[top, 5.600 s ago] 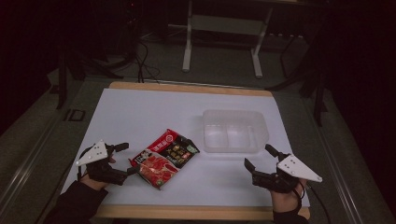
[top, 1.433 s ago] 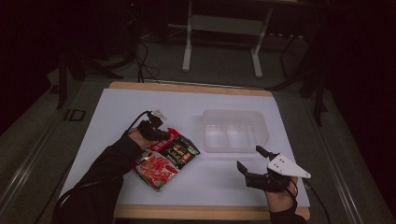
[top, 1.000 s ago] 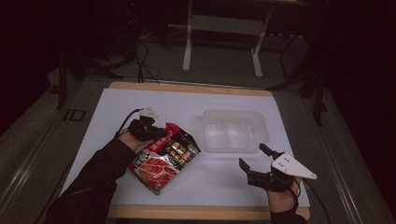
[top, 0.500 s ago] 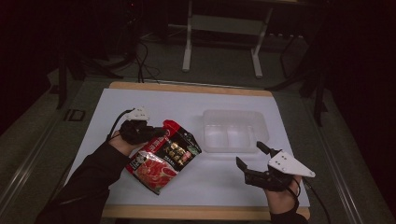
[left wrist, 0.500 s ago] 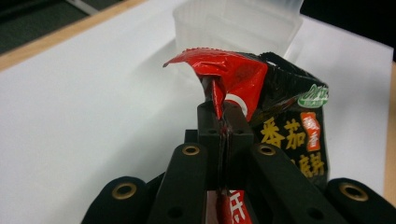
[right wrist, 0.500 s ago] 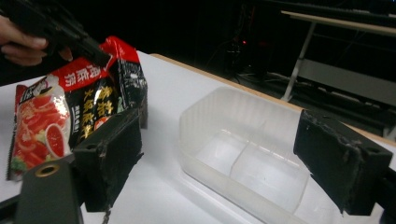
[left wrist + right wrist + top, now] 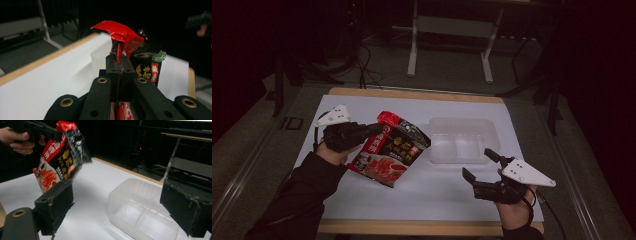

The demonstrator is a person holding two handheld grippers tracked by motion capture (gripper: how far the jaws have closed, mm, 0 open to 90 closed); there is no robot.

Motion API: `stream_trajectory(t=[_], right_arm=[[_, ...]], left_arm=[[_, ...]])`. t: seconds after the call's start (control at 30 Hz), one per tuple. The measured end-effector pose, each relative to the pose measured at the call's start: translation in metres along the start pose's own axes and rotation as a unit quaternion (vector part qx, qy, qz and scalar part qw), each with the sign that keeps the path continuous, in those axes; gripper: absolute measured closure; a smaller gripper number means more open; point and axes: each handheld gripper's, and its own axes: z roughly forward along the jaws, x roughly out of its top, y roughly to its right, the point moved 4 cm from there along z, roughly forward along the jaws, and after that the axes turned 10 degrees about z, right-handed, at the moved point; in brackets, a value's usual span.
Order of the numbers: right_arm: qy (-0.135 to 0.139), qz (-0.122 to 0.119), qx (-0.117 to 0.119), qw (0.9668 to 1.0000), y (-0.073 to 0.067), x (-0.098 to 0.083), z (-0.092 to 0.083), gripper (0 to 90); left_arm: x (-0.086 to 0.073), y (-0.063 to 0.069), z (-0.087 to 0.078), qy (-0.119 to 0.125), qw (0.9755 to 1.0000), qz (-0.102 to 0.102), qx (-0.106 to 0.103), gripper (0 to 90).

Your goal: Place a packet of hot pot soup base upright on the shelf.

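Note:
A red and black food packet hangs tilted above the white table, lifted by its top corner. My left gripper is shut on that red crimped edge, and its jaws pinch the foil tightly. The packet also appears in the right gripper view, up at the left. Near the front right, my right gripper is open and its jaws have just been opening wider with nothing between them. It points toward a clear plastic container, which lies just beyond its jaws.
The white sheet covers a table with a wooden rim. The clear container has two compartments. A desk frame stands on the dark floor behind the table.
My left gripper has risen and drawn back to the left, lifting the packet off the table so it hangs tilted. The right gripper has risen slightly.

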Motion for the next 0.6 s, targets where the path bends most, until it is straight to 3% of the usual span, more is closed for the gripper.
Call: stream_trajectory(t=[0.07, 0.1, 0.17, 0.23, 0.33, 0.4, 0.53, 0.6], right_arm=[[0.004, 0.004, -0.002, 1.0000, -0.004, 0.006, 0.002, 10.2], [-0.005, 0.001, 0.012, 0.9999, -0.007, 0.009, 0.003, 9.7], [-0.001, -0.002, 0.009, 1.0000, -0.011, 0.014, 0.006, 9.7], [-0.014, 0.001, 0.024, 0.9996, -0.016, 0.018, 0.009, 9.7], [-0.009, 0.000, 0.028, 0.9996, -0.019, 0.023, 0.011, 9.8], [-0.003, 0.003, 0.037, 0.9993, -0.023, 0.032, 0.015, 13.8], [-0.005, -0.006, 0.036, 0.9993, -0.027, 0.041, 0.026, 16.8], [-0.011, -0.002, 0.047, 0.9988, -0.030, 0.044, 0.034, 21.8]], left_arm=[[0.005, 0.004, 0.000, 0.022, 0.9997, -0.006, 0.001, 88.9], [0.008, 0.006, 0.001, 0.028, 0.9996, -0.007, -0.003, 88.8], [0.011, 0.010, 0.003, 0.039, 0.9992, -0.006, -0.005, 88.8], [0.015, 0.016, 0.006, 0.051, 0.9987, -0.001, -0.007, 88.8], [0.016, 0.018, 0.008, 0.052, 0.9985, 0.002, -0.015, 88.8], [0.018, 0.027, 0.017, 0.070, 0.9973, -0.004, -0.022, 88.9], [0.017, 0.034, 0.025, 0.084, 0.9956, -0.006, -0.041, 88.9], [0.017, 0.038, 0.028, 0.088, 0.9950, -0.008, -0.047, 88.9]])
